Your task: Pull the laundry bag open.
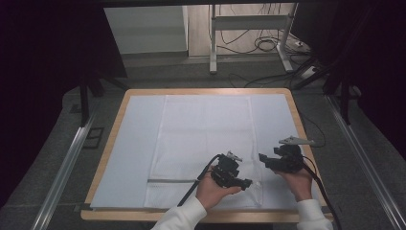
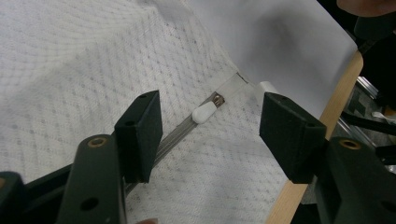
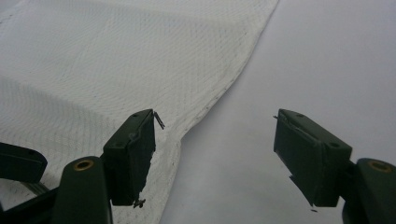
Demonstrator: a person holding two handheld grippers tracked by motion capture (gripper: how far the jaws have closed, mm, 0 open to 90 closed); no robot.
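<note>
While the white mesh bag (image 1: 206, 143) lies flat in the middle of the worktop (image 1: 119, 115), the zipper near its bottom edge is being worked on. In the left gripper view, the white zipper pull (image 2: 204, 113) is seen in the middle of the frame, at the end of the grey zipper line (image 2: 175, 133), close to the bag's corner. The left claw (image 2: 210, 135) is held open just above it, with the pull lying between the 2 jaws but not pinched. The right claw (image 3: 215, 154) is open too, with nothing in it, and is held over the bag's side edge at the lower right of the high view.

The step in hand looks like reaching for the pull. Next, the left claw would need to be lowered and closed on the small pull, while the cloth is held down by the right claw.

Nothing is in the way on the pale sheet (image 1: 134, 143). The pull is tiny and flat, so it could be missed. Cables (image 1: 263, 43) are seen on the floor at the top.
</note>
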